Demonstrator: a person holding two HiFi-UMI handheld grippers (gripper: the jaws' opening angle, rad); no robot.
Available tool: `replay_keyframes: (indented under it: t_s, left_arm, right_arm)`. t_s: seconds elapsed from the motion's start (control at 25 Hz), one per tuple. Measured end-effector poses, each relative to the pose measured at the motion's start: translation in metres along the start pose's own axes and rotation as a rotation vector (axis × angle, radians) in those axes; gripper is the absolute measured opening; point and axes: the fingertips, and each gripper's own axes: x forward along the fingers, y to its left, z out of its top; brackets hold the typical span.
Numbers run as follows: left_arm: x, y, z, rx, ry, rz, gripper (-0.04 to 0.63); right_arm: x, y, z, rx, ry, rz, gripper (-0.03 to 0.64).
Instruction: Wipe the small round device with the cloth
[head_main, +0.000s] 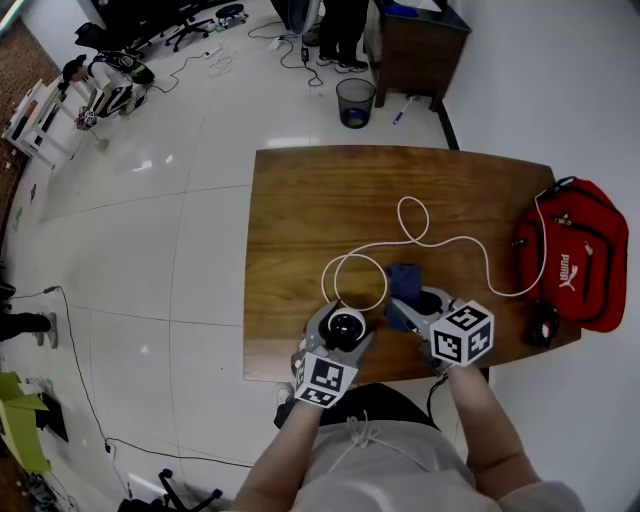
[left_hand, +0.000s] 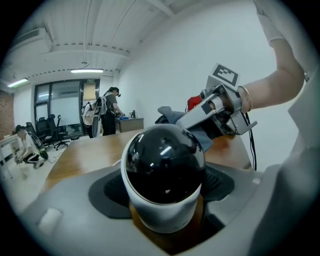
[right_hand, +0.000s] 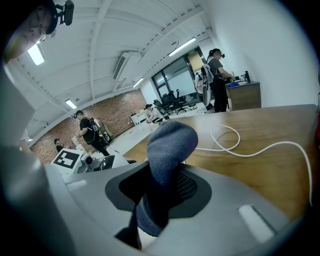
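The small round device (head_main: 347, 324), a black dome in a white base, stands near the front edge of the wooden table (head_main: 330, 200). My left gripper (head_main: 342, 330) is shut on it, with a jaw against each side of the white base (left_hand: 162, 215). Just to its right, my right gripper (head_main: 412, 306) is shut on a dark blue cloth (head_main: 403, 278). In the right gripper view the cloth (right_hand: 167, 150) sticks up from between the jaws and folds over at the top. In the left gripper view the cloth (left_hand: 172, 116) hangs just beyond the dome.
A white cable (head_main: 415, 225) loops across the table from the device toward a red bag (head_main: 580, 255) at the right end. A small black object (head_main: 542, 322) lies by the bag. A waste bin (head_main: 355, 100) stands on the floor beyond the table. People stand far off.
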Motion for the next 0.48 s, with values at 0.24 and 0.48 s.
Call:
replay_keyframes:
  t_s: [0.24, 0.48]
  left_arm:
    - [-0.011, 0.007, 0.016, -0.075, -0.001, -0.046, 0.374]
    - [-0.033, 0.025, 0.082, -0.124, -0.075, -0.088, 0.374]
  right_arm:
    - [0.002, 0.007, 0.004, -0.023, 0.025, 0.013, 0.11]
    - [0.003, 0.035, -0.011, -0.104, 0.122, 0.046, 0.11]
